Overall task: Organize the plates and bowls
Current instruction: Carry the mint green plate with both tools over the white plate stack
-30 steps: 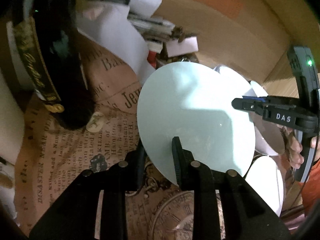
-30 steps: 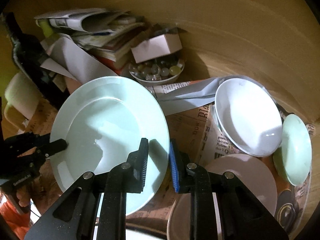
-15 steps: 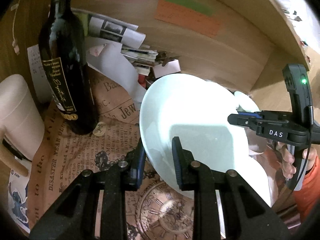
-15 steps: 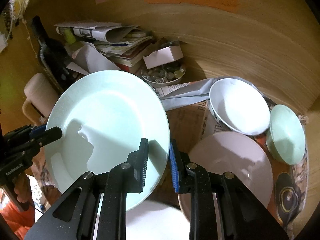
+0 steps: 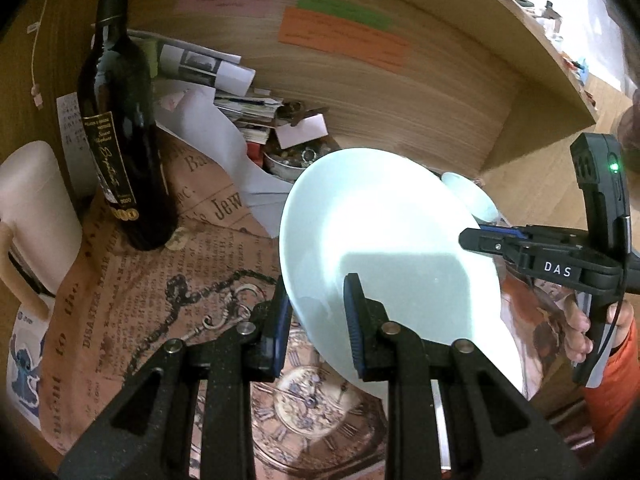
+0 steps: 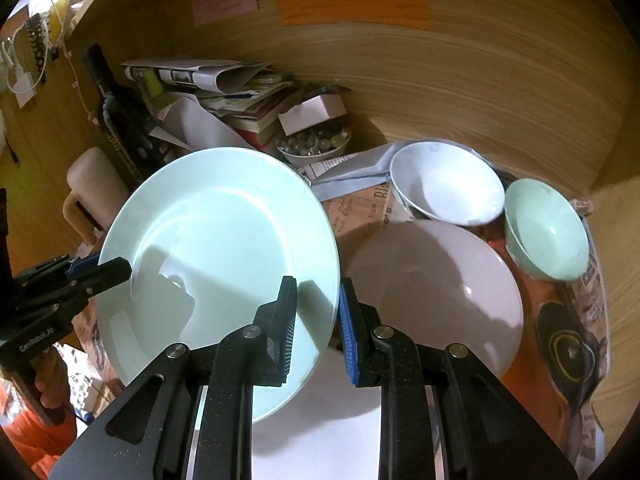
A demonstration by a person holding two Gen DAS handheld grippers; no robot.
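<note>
A: Largest item, state?
B: Pale green plate (image 6: 224, 248) is lifted clear of the surface (image 5: 132, 304), tilted. Left gripper (image 5: 316, 312) and right gripper (image 6: 318, 320) each have jaws clamped on opposite rim edges.
A: Smaller items?
B: Pink plate (image 6: 436, 288), white bowl (image 6: 448, 188) and green bowl (image 6: 544, 232) lie toward the surface's right edge.

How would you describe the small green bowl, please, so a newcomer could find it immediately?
Start at the wooden back wall, then drop to its right-hand corner. There sits the small pale green bowl, right of the white bowl and behind the wide pinkish plate; it is the smallest dish.
</note>
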